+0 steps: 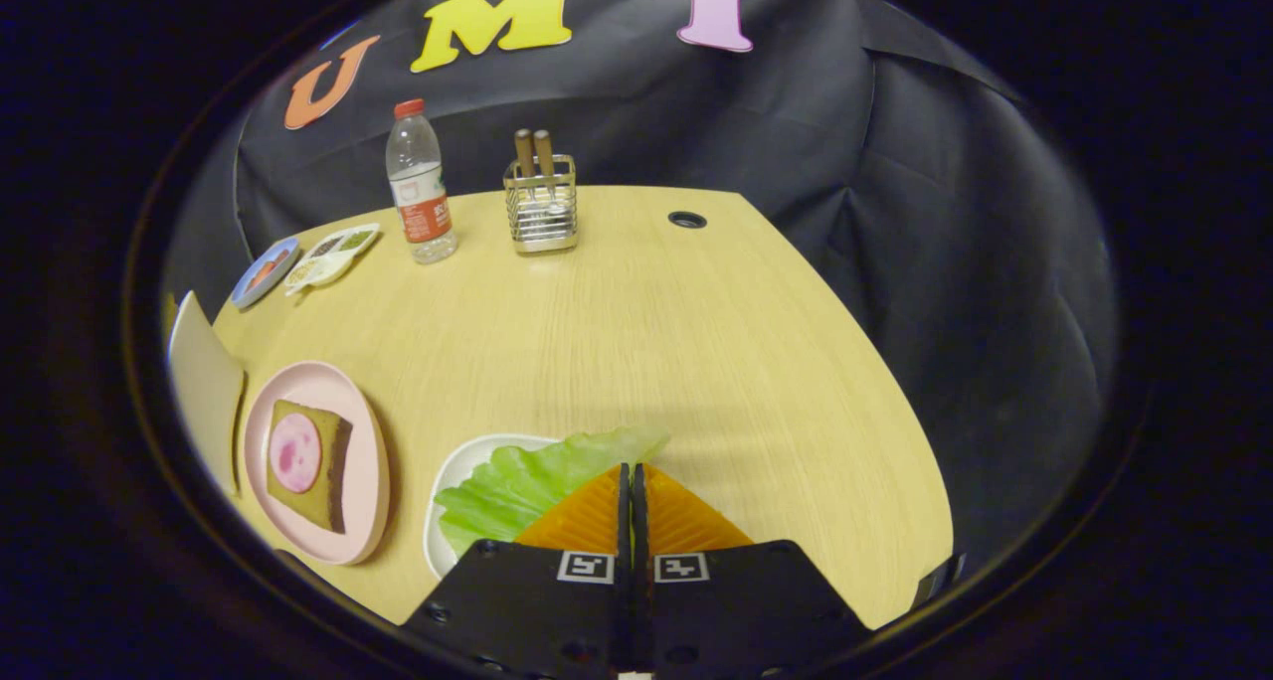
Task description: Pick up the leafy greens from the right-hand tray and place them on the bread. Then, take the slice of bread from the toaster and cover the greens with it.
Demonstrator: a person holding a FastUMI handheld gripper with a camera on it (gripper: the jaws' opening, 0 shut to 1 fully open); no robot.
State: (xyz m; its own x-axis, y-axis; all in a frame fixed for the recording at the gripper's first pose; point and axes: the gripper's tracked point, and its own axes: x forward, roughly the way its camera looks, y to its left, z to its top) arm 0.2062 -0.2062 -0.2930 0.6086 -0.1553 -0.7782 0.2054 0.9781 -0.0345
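The hand-held gripper (631, 481) has its two fingers pressed together, and the edge of the greens (527, 481) seems to be pinched between them at the tips (the contact itself is hidden, so this is a judgement). If only a thin edge is caught, the leaf can tear or slip out when it is lifted, and then it falls back on the white tray (448, 481) or on the surface (646, 342). A fast swing toward the pink plate (363, 521) could also fold the leaf, so that it lands half off the bread (323, 486).

The greens are one light green lettuce leaf, wavy and thin, lying over the white tray at the near edge of the surface, with its tip past the tray's rim. The bread, with a round pink slice (295, 451) on top, lies on the pink plate just beside the tray, near the left edge.
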